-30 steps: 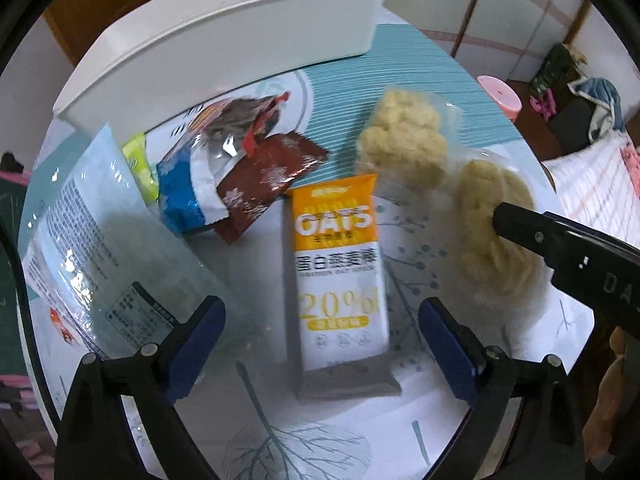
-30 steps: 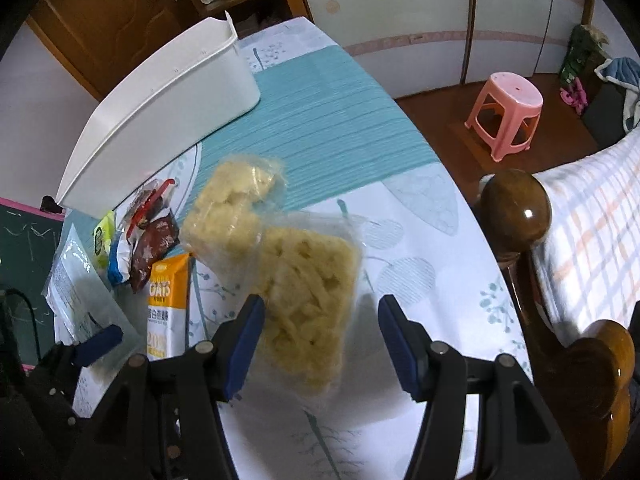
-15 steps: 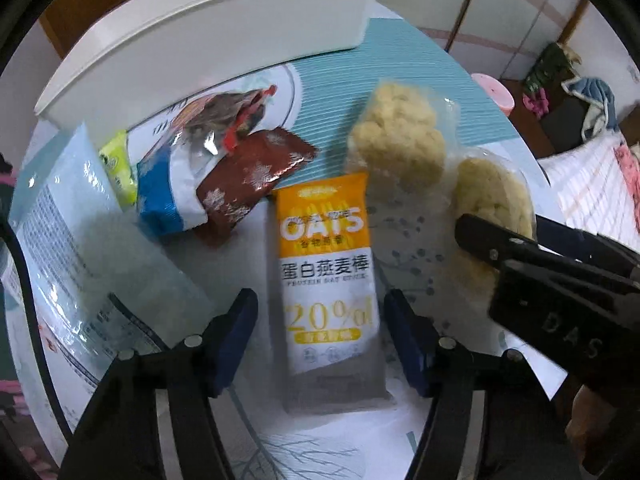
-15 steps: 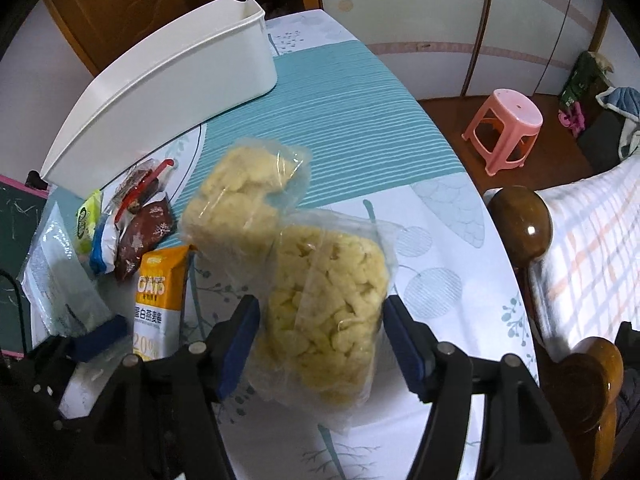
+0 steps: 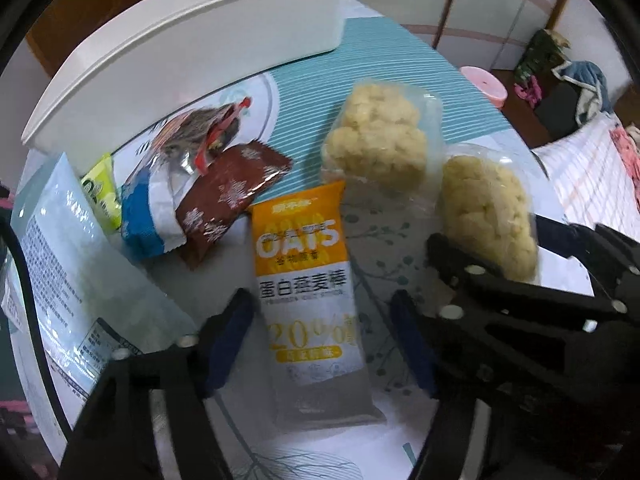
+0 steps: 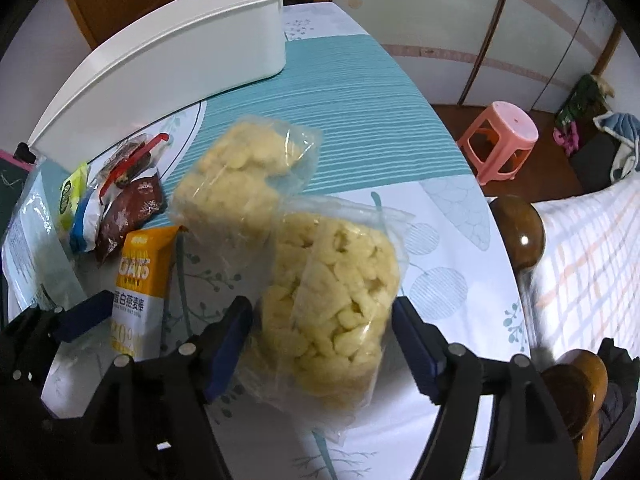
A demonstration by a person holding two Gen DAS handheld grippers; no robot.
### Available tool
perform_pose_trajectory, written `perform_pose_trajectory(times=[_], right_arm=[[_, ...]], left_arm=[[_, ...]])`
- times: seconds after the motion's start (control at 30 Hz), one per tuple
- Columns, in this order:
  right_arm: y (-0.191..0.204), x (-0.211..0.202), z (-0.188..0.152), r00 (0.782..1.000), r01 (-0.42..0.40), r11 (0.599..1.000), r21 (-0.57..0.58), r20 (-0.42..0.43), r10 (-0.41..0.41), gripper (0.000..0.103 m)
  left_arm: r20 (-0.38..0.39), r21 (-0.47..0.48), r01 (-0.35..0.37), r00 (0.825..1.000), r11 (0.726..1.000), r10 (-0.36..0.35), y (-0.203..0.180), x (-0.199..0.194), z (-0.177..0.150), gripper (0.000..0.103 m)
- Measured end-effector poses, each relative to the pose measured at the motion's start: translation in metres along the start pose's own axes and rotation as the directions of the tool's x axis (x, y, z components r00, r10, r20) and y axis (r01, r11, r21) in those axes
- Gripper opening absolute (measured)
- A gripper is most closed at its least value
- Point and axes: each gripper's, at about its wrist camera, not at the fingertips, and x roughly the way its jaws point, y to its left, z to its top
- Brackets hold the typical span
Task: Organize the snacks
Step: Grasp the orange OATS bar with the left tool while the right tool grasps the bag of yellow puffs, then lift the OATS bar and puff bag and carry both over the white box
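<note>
Two grippers are pointed steeply down at the table. The left gripper is seen with its blue-padded jaws apart, one on each side of the oat bar; the jaws have just been closing, yet a gap still shows between each pad and the wrapper. The bar is a long flat packet lying on the cloth, orange at its far end with "OATS" in white, white lower down with Chinese characters and "20%" in yellow, grey at the near end.

The right gripper has its jaws apart and has just been opening; the near puff bag is set between them, and whether the pads touch its film cannot be told. This bag is clear crinkled plastic packed with pale yellow, lumpy puffs. At 11 o'clock from it, overlapped at one edge, a second puff bag of the same kind is laid.

At 10 o'clock from the oat bar a glossy brown packet with snowflake marks is leaned on a blue and white packet; a small green packet and a large pale blue pouch with fine print are found farther left. At 12 o'clock a long smooth white bin is stood on the teal-striped cloth.
</note>
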Motion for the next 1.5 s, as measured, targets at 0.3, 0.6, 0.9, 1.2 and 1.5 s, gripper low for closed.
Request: perform_pose_trajectory(times=[0.3,0.6,0.9,1.2,1.5], right_arm=[[-0.004,-0.004,-0.005,1.0,-0.011,1.0,-0.002,0.024,0.011,0.061],[-0.001,-0.02,-0.008,0.997,-0.043,0.999,0.005,0.064,0.042,0.06],[0.001,-0.066,0.006,0.982,-0.053,0.999,-0.003,0.183,0.053,0.06],[0.012,-0.11,0.039,0.951,-0.066,0.997,-0.04,0.299,0.075,0.059],[0.049,-0.147,0.086,0.913,-0.084,0.988,-0.127,0.387,0.127,0.059]], left_arm=[[0.011,-0.024,0.049,0.999,0.999,-0.049,0.01,-0.007,-0.004,0.036],[0.105,0.029,0.003,0.994,1.0,-0.006,0.01,-0.038,-0.014,0.036],[0.256,0.042,-0.007,0.967,0.999,-0.004,0.016,-0.093,-0.007,0.036],[0.366,-0.026,-0.009,0.93,1.0,0.018,0.054,-0.15,0.009,0.036],[0.446,-0.126,-0.015,0.892,0.992,0.07,0.118,-0.205,0.06,0.037]])
